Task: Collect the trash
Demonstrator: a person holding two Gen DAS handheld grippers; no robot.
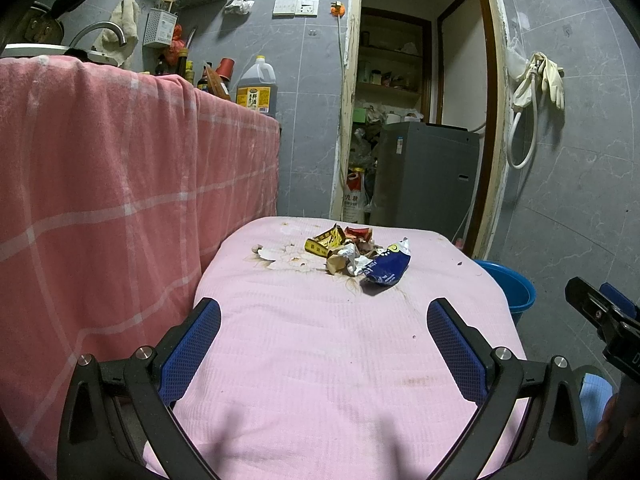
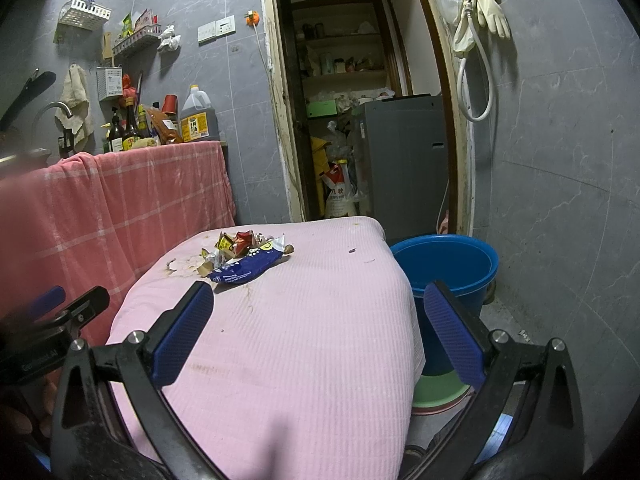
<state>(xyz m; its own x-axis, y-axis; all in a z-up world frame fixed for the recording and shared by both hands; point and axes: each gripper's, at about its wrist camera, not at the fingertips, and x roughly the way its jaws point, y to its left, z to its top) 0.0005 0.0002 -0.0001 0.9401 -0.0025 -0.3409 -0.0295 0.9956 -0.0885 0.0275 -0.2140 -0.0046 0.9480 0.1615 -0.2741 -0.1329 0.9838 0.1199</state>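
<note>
Both grippers, left gripper [image 1: 324, 344] and right gripper [image 2: 320, 328], hang spread and empty; the wrappers [image 1: 356, 258] lie ahead, the bucket [image 2: 444, 264] beside the right.

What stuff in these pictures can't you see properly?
- Trash pile: the lower wrappers are hidden beneath the blue wrapper in both views.
- Blue bucket: in the left wrist view the pink table cover hides most of it.
- Bottle labels: too small to read.
</note>
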